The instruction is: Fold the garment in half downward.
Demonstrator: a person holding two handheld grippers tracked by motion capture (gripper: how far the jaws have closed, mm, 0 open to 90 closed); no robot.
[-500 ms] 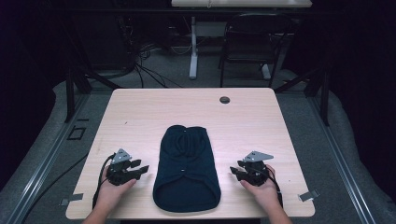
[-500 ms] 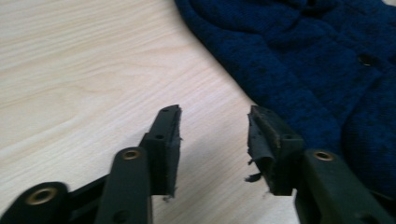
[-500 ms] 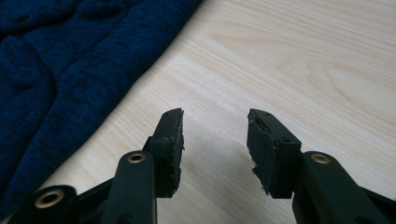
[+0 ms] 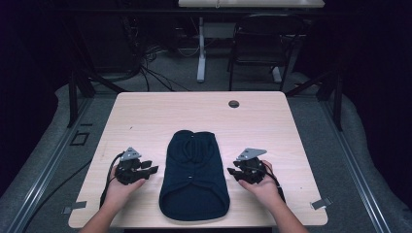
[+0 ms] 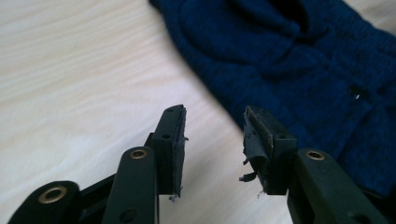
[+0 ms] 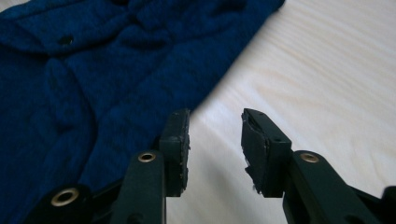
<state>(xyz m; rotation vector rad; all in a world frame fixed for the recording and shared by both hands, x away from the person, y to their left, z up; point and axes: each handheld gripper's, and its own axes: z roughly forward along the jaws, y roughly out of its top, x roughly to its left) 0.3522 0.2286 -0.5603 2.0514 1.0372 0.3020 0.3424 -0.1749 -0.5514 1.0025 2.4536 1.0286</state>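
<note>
Dark blue knit garment lies flat on desk between left gripper and right gripper, both fingers released, gripping nothing, just beside its edges.

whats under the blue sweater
The blue sweater lies flat on the wooden table; bare tabletop shows all around it. Whatever may lie beneath the cloth is covered and cannot be seen.

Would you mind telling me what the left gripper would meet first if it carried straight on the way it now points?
Most likely the dark blue garment: the open left gripper points across bare table at its edge.
</note>
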